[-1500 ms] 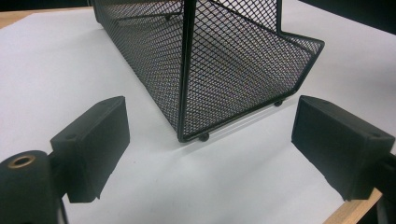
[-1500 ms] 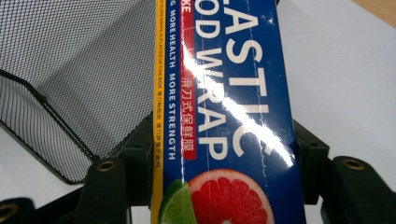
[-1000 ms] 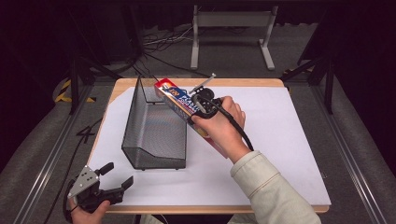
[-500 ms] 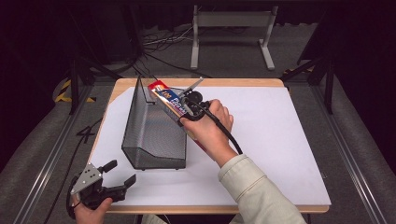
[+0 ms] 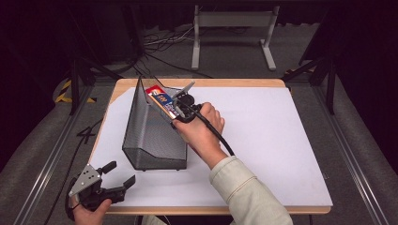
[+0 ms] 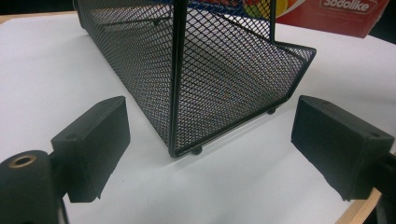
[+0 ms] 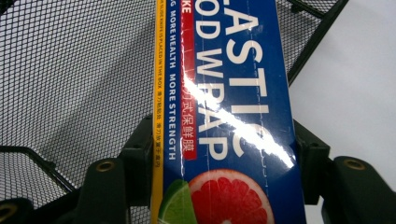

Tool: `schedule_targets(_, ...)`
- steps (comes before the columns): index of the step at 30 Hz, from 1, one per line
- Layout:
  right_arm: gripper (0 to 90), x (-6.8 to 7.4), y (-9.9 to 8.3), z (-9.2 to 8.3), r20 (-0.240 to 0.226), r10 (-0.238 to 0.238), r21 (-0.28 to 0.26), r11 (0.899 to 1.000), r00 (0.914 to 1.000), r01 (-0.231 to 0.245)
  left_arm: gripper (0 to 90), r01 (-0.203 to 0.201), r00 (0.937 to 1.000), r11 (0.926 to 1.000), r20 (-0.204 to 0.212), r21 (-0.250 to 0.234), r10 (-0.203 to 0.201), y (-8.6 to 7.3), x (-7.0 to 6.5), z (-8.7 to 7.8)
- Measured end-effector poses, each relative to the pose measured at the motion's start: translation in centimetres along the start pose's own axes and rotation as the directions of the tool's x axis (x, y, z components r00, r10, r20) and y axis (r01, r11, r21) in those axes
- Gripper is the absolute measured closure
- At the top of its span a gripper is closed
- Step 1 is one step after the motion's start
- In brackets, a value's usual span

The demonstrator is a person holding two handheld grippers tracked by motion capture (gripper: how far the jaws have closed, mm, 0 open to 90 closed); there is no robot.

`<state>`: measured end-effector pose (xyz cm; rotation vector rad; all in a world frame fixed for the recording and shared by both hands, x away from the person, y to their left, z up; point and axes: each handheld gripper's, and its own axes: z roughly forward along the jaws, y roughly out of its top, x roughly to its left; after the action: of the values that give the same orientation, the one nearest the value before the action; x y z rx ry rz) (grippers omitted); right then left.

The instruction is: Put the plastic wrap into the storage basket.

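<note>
The right gripper [image 5: 180,108] has its jaws clamped on a wrap box [image 7: 224,116], holding it tilted over the far, open end of the mesh basket [image 5: 152,136] on the bench [image 5: 281,140]; the left gripper [image 5: 101,185] rests at the near-left bench corner, jaws wide, facing the basket
</note>
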<state>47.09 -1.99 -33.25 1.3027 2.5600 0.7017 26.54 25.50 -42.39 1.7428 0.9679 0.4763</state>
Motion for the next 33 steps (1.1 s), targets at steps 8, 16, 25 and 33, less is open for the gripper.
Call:
schedule_targets(8,40.4,0.6,0.7,1.1,0.002,-0.007,0.036,0.999,1.0000,0.007,12.3,0.004,1.0000,1.0000,-0.002,-0.003,-0.004,-0.1,-0.1,-0.1)
schedule_targets(16,40.3,1.2,1.1,2.2,0.011,0.009,0.063,0.998,0.9999,-0.009,12.7,0.000,1.0000,1.0000,0.002,-0.005,0.000,0.0,-0.2,-0.1)
schedule_targets(25,40.1,1.6,1.7,2.7,0.041,0.030,0.079,0.996,0.9987,-0.033,12.7,0.001,1.0000,1.0000,0.001,-0.009,-0.001,0.0,-0.2,-0.2)
schedule_targets(33,39.9,2.1,2.0,3.1,0.068,0.034,0.116,0.992,0.9971,-0.042,12.7,0.005,1.0000,0.9999,0.000,-0.009,-0.005,0.0,-0.2,-0.2)
